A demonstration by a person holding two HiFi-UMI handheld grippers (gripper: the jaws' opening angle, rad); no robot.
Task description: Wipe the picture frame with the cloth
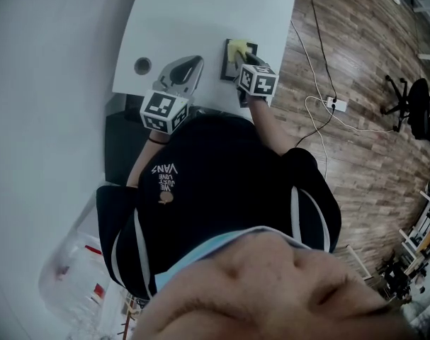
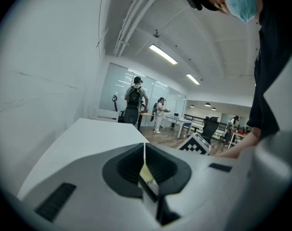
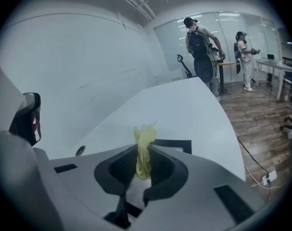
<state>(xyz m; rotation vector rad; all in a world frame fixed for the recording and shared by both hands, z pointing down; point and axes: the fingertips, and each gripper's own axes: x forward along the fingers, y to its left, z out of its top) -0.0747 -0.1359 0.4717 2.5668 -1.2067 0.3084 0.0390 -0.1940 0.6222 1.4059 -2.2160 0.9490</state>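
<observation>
The right claw (image 3: 143, 153) clamped tight on a bunched yellow cloth (image 3: 145, 136), a tuft poking up past the tips. Held low over the picture frame (image 3: 173, 144), a dark flat rectangle lying on the white table (image 1: 200, 13), close to the near edge and toward the right side. Seen from the head view, cloth over the frame's far left corner; touching or just above it, hard to say which.

The left claw (image 2: 145, 153) closed, tips pressed together. Resting on the table just left of the frame, apart from it, pointing toward the far side.

Left of the left claw, a round hole (image 1: 143, 66) in the table top. Along the table's left side, a plain pale wall (image 3: 78, 66). Off the table's right edge, wood floor (image 1: 363, 154) with a white cable (image 1: 321, 101) trailing to a plug block (image 1: 337, 105), and farther right a black office chair (image 1: 413, 108). Far across the room, two people (image 3: 202, 47) standing by desks, one with a backpack, well away from the table.
</observation>
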